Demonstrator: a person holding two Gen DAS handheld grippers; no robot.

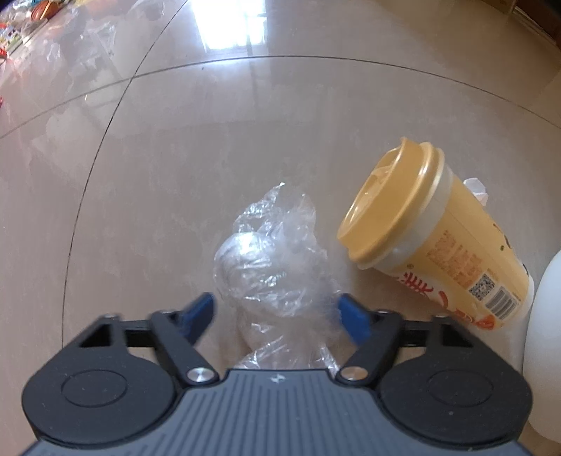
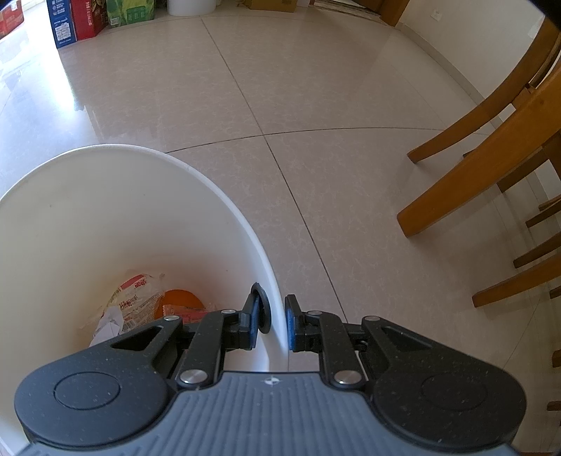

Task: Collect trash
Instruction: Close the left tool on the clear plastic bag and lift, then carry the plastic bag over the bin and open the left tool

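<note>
A crumpled clear plastic bag [image 1: 277, 277] lies on the tiled floor [image 1: 175, 158], caught between the blue pads of the left gripper [image 1: 277, 315], which points steeply down at it. The pads flank the film on both sides, the right one touching its edge; whether they press it firmly cannot be told. Just to the bag's right a yellow drink cup [image 1: 438, 238] with a tan lid lies on its side, its base near a white bin wall at the frame's edge. The right gripper [image 2: 271, 322], angled down, is clamped on the rim of the white bin [image 2: 217, 196], one finger inside, one outside. Wrappers [image 2: 133, 301] lie at the bin's bottom. Wooden chair legs [image 2: 484, 165] stand to the right; cartons [image 2: 80, 17] line the far floor.
</note>
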